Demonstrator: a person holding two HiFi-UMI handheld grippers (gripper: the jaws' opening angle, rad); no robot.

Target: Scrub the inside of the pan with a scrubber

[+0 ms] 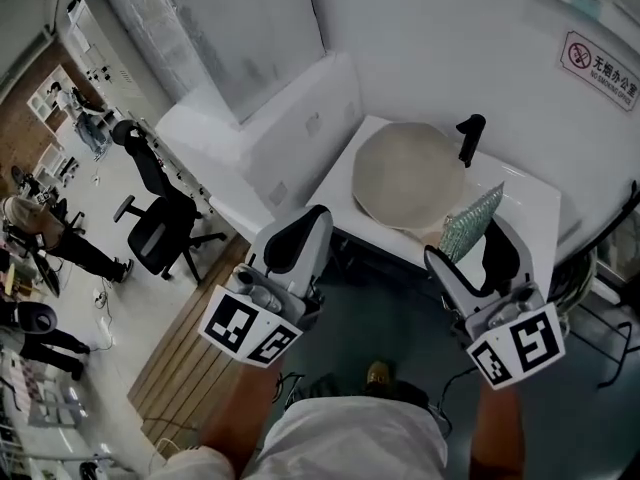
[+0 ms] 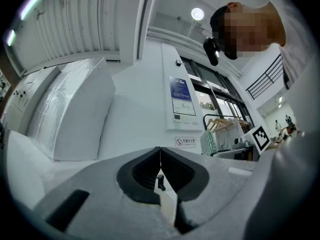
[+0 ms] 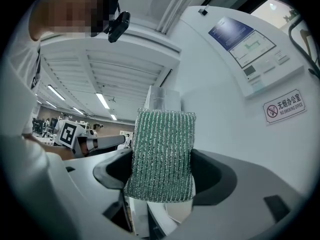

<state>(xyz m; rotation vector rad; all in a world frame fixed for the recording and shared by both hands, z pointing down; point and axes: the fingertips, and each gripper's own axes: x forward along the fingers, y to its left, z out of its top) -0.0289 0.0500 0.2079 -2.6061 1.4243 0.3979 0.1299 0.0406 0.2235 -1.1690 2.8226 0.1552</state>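
A cream-coloured pan [image 1: 405, 176] with a black handle [image 1: 469, 138] lies on a small white table [image 1: 530, 206] against the wall. My right gripper [image 1: 472, 242] hangs just in front of the table's near edge, shut on a green knitted scrubber [image 1: 472, 220] that stands upright between its jaws. In the right gripper view the scrubber [image 3: 161, 154] fills the gap of the right gripper [image 3: 162, 159]. My left gripper [image 1: 316, 216] is held left of the pan, short of the table, shut with nothing in it. The left gripper view shows the left gripper [image 2: 160, 153] with its jaws pressed together.
White foam panels [image 1: 300, 118] lean against the wall left of the table. A black office chair [image 1: 160, 218] stands on the floor at left, beside a wooden strip [image 1: 190, 348]. People stand at the far left. A no-smoking sign [image 1: 598, 68] hangs on the wall.
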